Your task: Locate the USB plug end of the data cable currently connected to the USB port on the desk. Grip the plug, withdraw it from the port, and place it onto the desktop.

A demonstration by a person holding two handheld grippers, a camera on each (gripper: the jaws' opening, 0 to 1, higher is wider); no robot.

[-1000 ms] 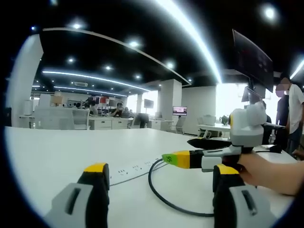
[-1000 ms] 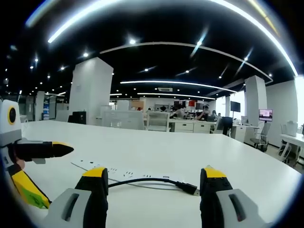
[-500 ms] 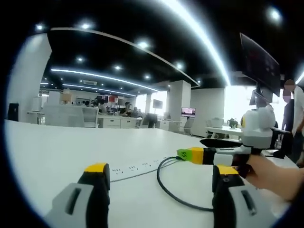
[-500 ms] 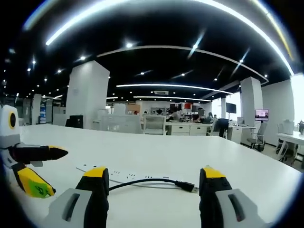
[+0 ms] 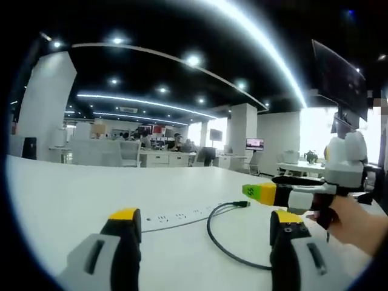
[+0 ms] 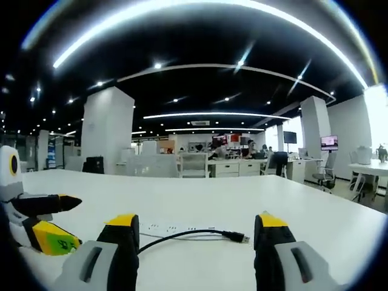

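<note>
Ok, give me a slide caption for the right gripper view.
Open right gripper faces the unplugged USB plug lying on the white desk beside the power strip.

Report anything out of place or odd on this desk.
The USB plug lies loose on the desk, apart from the power strip, with its cable looping across the desktop. Both tongs stand open and hold nothing. Nothing looks damaged or spilled.

White desk (image 6: 200,206) with power strip (image 6: 176,230), cable (image 6: 182,235)

We see a smooth, matt white desktop (image 6: 200,206), a black rubbery-looking cable (image 6: 182,234) with a shiny metal USB plug (image 6: 245,239), and a white plastic power strip (image 6: 159,229).
</note>
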